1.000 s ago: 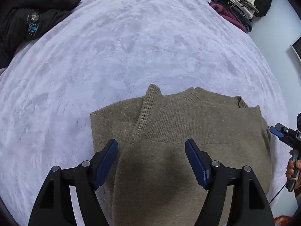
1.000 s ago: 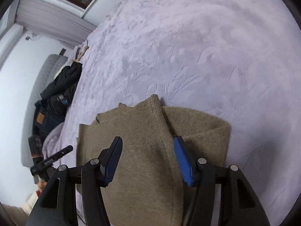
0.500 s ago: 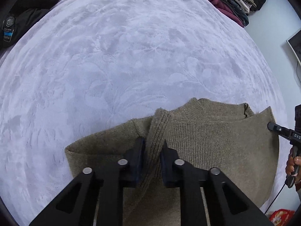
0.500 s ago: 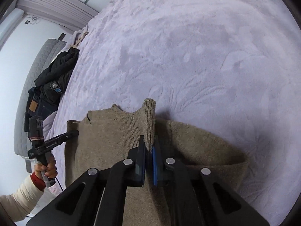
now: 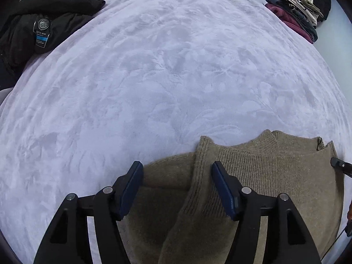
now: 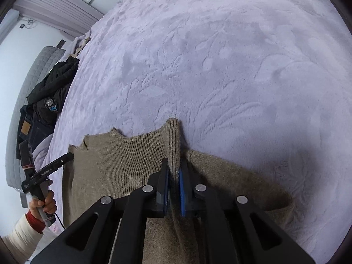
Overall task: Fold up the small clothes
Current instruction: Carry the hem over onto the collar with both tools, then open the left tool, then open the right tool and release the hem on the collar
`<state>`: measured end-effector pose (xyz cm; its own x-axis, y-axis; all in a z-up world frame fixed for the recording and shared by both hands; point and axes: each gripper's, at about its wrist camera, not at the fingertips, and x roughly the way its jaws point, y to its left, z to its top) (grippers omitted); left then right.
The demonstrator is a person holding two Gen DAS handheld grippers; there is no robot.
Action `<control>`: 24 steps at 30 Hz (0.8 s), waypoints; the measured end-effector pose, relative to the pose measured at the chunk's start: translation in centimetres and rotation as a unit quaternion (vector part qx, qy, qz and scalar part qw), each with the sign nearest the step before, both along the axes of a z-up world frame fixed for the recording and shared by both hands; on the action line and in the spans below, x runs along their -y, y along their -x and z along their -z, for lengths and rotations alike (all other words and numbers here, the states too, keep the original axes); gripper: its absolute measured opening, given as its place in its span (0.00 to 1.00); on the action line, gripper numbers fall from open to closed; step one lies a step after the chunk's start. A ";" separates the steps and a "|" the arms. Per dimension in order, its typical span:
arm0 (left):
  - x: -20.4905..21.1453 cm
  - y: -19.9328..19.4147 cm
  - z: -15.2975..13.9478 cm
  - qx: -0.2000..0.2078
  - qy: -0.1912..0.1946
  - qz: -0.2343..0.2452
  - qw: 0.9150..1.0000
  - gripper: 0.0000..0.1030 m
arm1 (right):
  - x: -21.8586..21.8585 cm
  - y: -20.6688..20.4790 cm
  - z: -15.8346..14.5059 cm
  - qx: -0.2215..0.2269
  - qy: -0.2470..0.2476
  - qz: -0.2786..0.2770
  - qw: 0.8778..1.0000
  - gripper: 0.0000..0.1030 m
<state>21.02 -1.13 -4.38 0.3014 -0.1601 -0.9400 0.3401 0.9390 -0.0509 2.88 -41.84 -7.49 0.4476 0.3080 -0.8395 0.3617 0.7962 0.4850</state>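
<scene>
Place: we take this for a bedroom in a home
Bed: we see a wide lilac bedspread [image 5: 167, 70] with an embossed leaf pattern, and a grey quilted headboard [image 6: 33, 74] along one edge
Clothes: a black jacket [image 5: 44, 19] lies heaped at one side, a stack of folded garments [image 5: 294, 15] at the far corner
Window: pleated curtains [image 6: 59, 6] hang beyond the bed
</scene>
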 end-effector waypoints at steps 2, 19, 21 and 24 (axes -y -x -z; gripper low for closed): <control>-0.6 0.6 -0.5 0.000 -0.004 -0.003 1.000 0.64 | -0.4 0.2 -0.9 -0.004 0.020 0.000 1.000 0.15; -8.6 10.9 -1.8 -0.069 0.006 0.012 0.997 0.95 | -10.2 7.8 -8.3 0.059 0.001 -0.012 0.998 0.48; -9.9 12.5 -1.8 -0.085 0.038 0.019 0.995 0.86 | -13.1 9.4 -7.4 0.053 -0.060 -0.029 0.996 0.48; -11.0 14.6 -1.3 -0.113 0.078 0.033 0.990 0.80 | -18.0 12.2 -4.2 0.013 -0.159 -0.051 0.986 0.48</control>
